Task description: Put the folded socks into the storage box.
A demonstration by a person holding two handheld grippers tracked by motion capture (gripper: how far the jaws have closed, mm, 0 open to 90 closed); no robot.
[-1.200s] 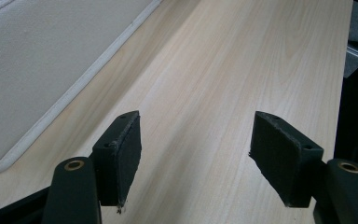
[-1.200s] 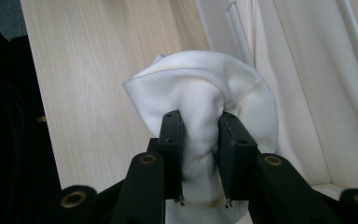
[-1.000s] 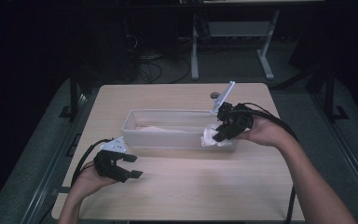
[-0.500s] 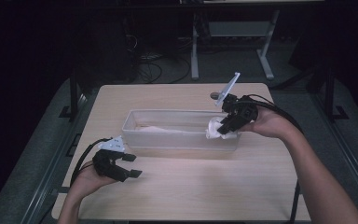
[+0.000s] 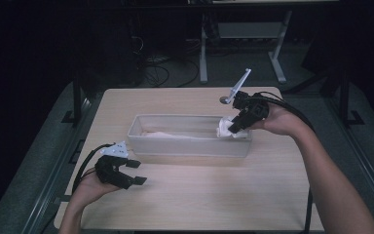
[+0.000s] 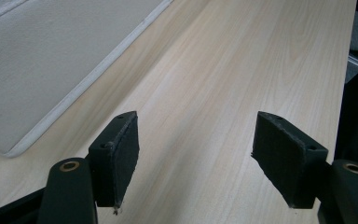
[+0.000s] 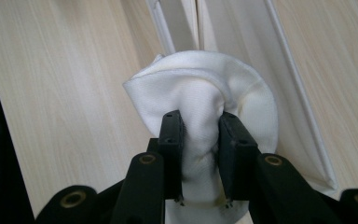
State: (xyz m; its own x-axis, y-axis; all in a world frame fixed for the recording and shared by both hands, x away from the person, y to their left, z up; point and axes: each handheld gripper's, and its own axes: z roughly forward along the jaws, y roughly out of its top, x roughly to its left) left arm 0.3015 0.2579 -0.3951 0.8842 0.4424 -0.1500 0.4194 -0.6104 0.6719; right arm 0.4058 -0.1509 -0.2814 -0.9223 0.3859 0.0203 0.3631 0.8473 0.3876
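since a second ago our right gripper (image 7: 200, 158), clamped on the white cloth (image 7: 205, 98), moves over the bin (image 5: 190, 146) to drop it; left gripper (image 6: 196, 158) waits, jaws apart.

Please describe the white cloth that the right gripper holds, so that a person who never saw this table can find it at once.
On the wooden table stands a long clear bin. At its right end, the right gripper pinches a bunched white cloth above the rim. Another pale cloth lies flat inside the bin.
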